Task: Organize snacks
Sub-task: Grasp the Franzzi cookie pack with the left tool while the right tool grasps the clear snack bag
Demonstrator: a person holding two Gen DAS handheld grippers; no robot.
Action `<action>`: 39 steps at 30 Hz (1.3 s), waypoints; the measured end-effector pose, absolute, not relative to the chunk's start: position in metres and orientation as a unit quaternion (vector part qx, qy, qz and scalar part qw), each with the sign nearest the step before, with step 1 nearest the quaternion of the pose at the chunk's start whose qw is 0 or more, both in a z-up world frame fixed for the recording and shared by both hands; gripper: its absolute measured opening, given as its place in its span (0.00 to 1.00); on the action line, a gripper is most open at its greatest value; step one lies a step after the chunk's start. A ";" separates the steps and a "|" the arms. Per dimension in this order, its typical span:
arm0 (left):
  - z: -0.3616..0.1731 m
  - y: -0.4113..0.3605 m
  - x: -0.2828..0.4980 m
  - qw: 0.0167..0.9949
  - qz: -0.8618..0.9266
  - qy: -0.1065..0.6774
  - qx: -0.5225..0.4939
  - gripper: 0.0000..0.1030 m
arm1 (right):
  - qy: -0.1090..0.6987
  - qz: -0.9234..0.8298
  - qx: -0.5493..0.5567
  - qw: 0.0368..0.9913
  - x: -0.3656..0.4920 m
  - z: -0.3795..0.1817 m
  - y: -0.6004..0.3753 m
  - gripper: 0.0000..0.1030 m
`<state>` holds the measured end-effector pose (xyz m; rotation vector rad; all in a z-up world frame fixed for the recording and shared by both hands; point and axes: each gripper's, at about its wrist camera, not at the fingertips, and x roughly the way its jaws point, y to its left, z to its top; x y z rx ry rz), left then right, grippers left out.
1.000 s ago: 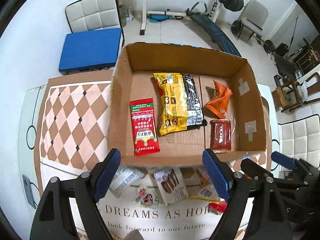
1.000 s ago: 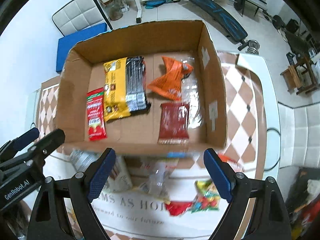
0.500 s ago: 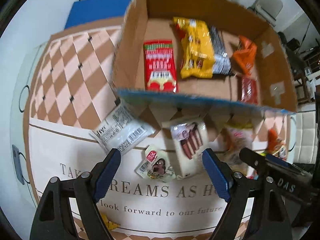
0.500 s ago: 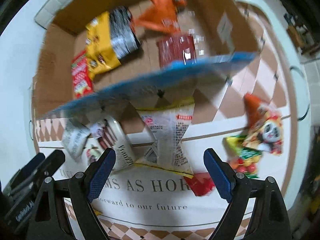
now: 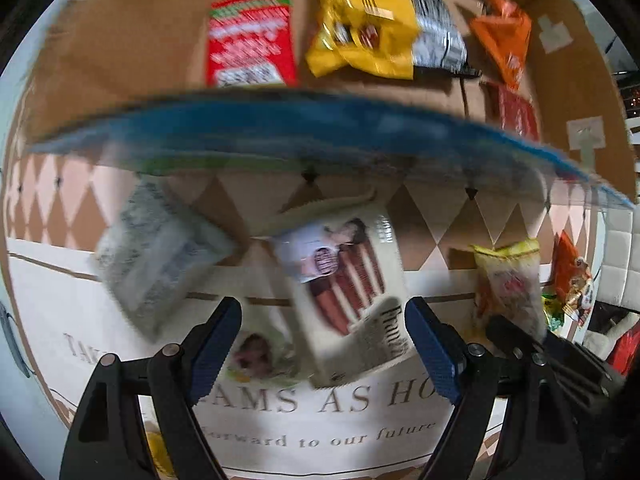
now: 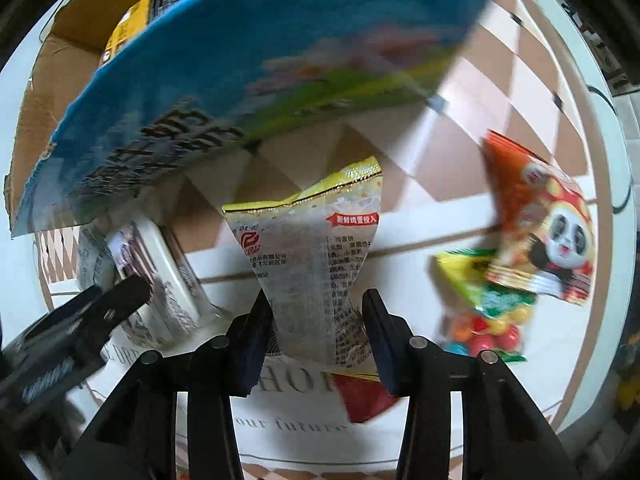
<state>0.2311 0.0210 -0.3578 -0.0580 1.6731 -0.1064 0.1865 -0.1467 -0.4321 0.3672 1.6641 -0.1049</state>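
Right gripper [image 6: 316, 344]: jaws just closing, blue pads pressed against both sides of a translucent snack pouch [image 6: 316, 264]; gripping it. Pouch: yellow-gold crimped top edge, red logo, red banner, dense printed text, waist pinched in between the pads. Lies on the white lettered mat [image 6: 400, 432], just in front of the cardboard box [image 6: 36, 104]. Lower end hidden behind the jaws.

Left gripper [image 5: 324, 340]: jaws wide, pads clear of everything; open. Between them, untouched, a cream biscuit pack [image 5: 348, 292] with brown sticks pictured, tilted on the mat. Under its lower left corner, a small pale packet [image 5: 256, 354], blurred beyond reading.

Left of that: grey-white packet [image 5: 156, 260], print smeared by blur.

Toward the mat's right edge: orange panda pack [image 6: 540, 224] overlapping a green bag of coloured balls [image 6: 488, 312]. Red wrapper [image 6: 368, 396] mostly hidden beneath the pouch and right jaw.

Box, blue printed front wall: inside, red packet [image 5: 250, 38], yellow bag [image 5: 364, 12] over a black-and-white pack [image 5: 436, 28], orange wrapper [image 5: 506, 36], dark red pack [image 5: 516, 110] partly cut by the wall. Top edge cropped.
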 end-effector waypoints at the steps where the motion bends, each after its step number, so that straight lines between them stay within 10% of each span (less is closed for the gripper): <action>1: -0.364 0.018 0.232 0.663 -0.046 0.746 -0.028 0.81 | 0.735 -0.047 0.163 0.657 0.185 -0.433 -0.150 0.47; 6: -0.378 0.007 0.234 0.665 -0.038 0.745 -0.020 0.80 | 0.737 -0.047 0.182 0.649 0.183 -0.440 -0.161 0.47; 8: -0.377 0.005 0.231 0.671 -0.038 0.740 -0.021 0.60 | 0.740 -0.044 0.173 0.648 0.183 -0.442 -0.160 0.47; 39: -0.386 -0.010 0.123 0.651 -0.051 0.757 0.041 0.66 | 0.785 -0.022 0.163 0.597 0.122 -0.469 -0.130 0.54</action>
